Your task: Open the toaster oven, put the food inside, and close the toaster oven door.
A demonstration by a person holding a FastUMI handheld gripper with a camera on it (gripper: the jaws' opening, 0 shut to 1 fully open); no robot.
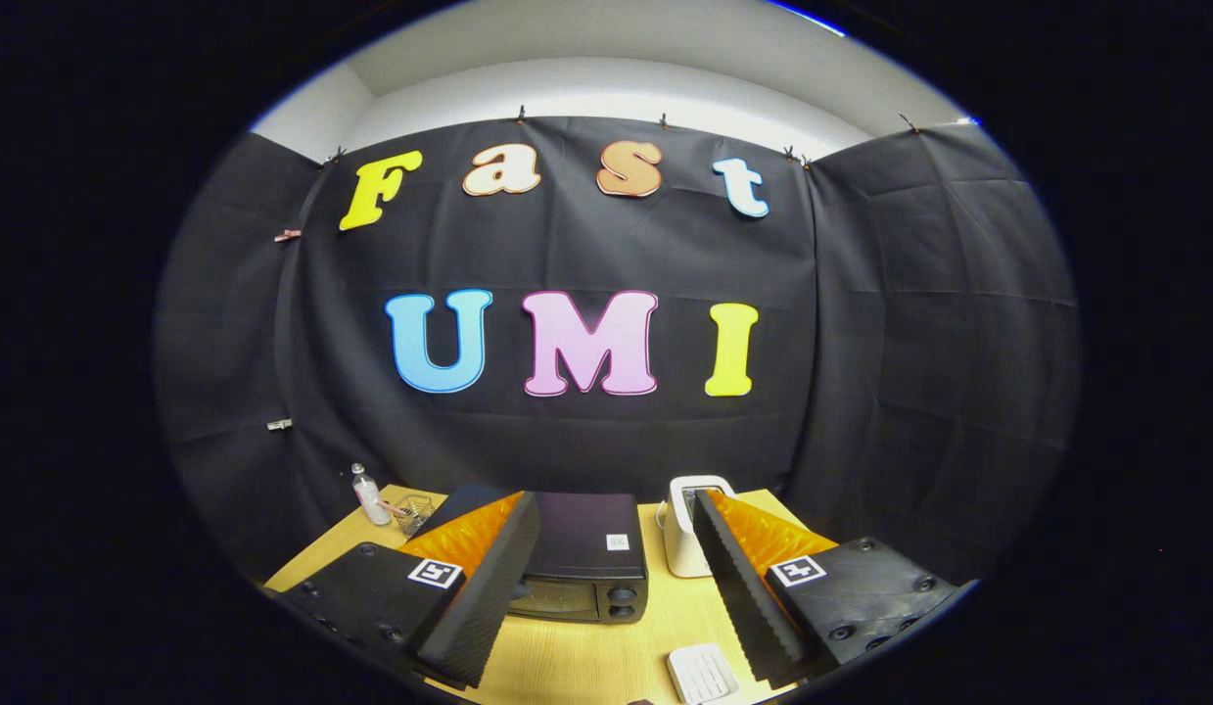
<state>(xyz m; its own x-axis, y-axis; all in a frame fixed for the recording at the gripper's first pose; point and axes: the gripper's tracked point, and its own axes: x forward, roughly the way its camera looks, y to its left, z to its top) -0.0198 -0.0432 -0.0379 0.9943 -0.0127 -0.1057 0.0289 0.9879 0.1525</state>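
While spread wide and holding nothing at bottom centre, gripper fingers frame the black toaster oven just ahead, door seemingly shut; probably heavy, rigid; best gripped at door's top edge, handle hidden.

You had a table of pale wood-grain laminate before you, smooth with a soft sheen. The toaster oven looked like dark metal with a satin finish on top; its front panel and knobs seemed glossy plastic. Beside it, the white toaster was smooth, shiny plastic. The white ridged piece on the table near you looked like matt plastic. The small bottle at the far corner was clear and glossy, and the little basket next to it was thin wire. The gripper stood open, its fingers' inner faces finely ribbed and matt, rubbery in look.
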